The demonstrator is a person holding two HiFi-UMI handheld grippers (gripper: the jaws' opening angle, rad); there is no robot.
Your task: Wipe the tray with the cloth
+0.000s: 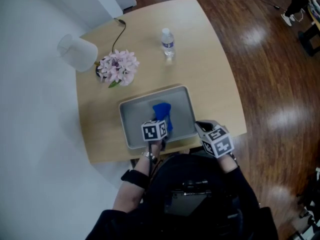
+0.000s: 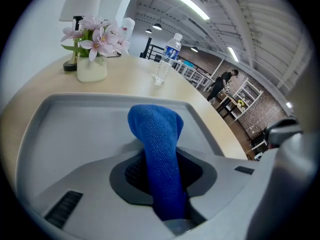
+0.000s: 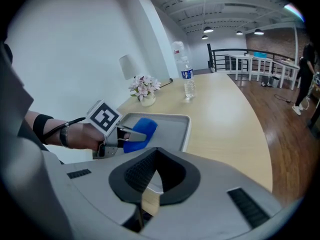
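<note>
Cloth (image 2: 156, 134), nubby blue weave, arches over smooth grey round-cornered tray (image 2: 65, 129).

The cloth (image 2: 159, 149) is a soft blue fabric with a fine nubbly weave, matt. The tray (image 1: 132, 119) looks like dull grey metal, smooth. The surface (image 1: 210, 79) is pale wood with a low sheen; the floor (image 1: 270, 59) dark wood, highly glossy; the bottle (image 1: 168, 42) clear plastic

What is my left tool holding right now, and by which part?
The left tool is clamped on the blue cloth near one end; the rest bunches out ahead over the tray.
</note>
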